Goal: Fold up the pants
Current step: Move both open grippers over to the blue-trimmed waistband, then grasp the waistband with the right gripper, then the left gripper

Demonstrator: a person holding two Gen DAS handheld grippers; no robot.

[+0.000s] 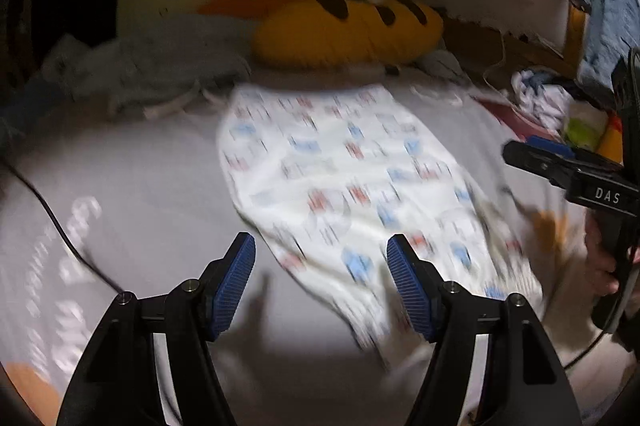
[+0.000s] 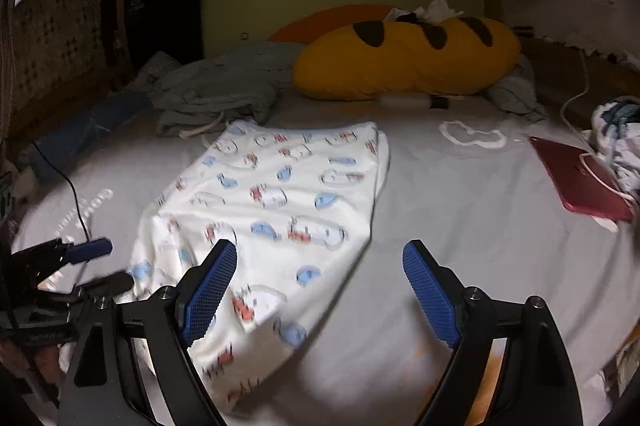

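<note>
White pants (image 1: 340,177) printed with small red and blue cars lie flat on the grey bedsheet (image 1: 152,177). In the left wrist view my left gripper (image 1: 322,266) hovers open over their near end, with the cloth's edge running between the blue pads (image 1: 236,286) untouched. The right gripper (image 1: 536,153) enters from the right edge, held by a hand (image 1: 600,258). In the right wrist view the pants (image 2: 280,201) stretch away from my open right gripper (image 2: 320,282); its left finger (image 2: 212,286) is above the cloth. The left gripper (image 2: 88,262) shows at the left edge.
A yellow loaf-shaped pillow (image 2: 404,61) and a grey clothes heap (image 2: 216,93) lie at the bed's far end. A red flat case (image 2: 584,181) and bundled clothes (image 2: 616,137) sit at the right. A black cable (image 2: 76,201) crosses the sheet on the left.
</note>
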